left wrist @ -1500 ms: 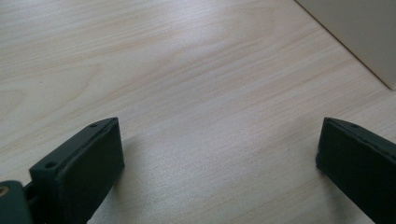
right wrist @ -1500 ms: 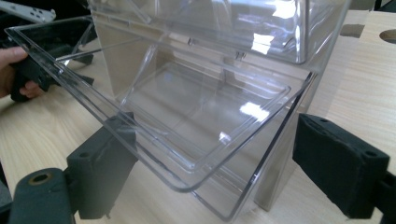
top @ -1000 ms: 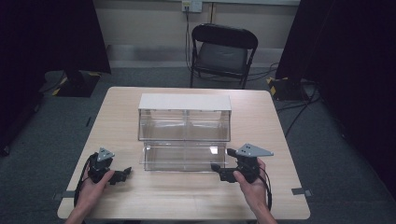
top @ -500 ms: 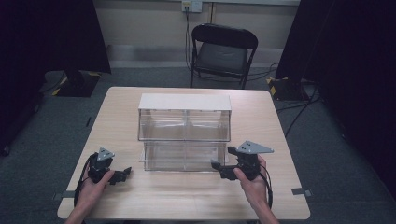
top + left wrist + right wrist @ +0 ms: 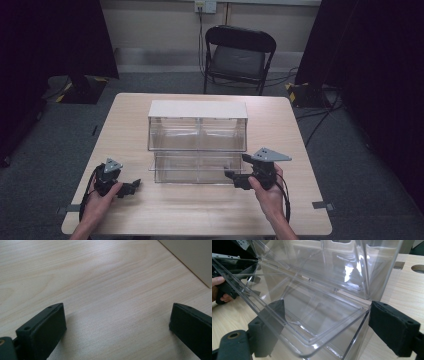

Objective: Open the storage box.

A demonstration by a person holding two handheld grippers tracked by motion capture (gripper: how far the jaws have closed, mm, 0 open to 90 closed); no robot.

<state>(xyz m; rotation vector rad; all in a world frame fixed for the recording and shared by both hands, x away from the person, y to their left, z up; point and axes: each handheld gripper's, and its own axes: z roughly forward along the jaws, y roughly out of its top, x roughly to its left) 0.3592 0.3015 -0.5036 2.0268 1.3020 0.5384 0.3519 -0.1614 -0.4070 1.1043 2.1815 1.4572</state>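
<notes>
Clear acrylic drawer box (image 5: pixel 197 132) mid-worktop (image 5: pixel 200 215); lower drawer (image 5: pixel 197 167) pulled out. Right claw (image 5: pixel 231 175) wide, straddling drawer's corner, not clamped. Left claw (image 5: pixel 134 185) wide, idle. Next: close, then pull or push squarely.

Black folding chair (image 5: pixel 239 57) behind wooden table (image 5: pixel 200 210), grey floor (image 5: pixel 360 165)

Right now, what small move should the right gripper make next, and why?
Probably close the right gripper on the drawer corner. Its jaws stand open on either side of the clear front corner, one seen through the plastic. The drawer is pulled out from the box. The left gripper is open over bare table.
</notes>
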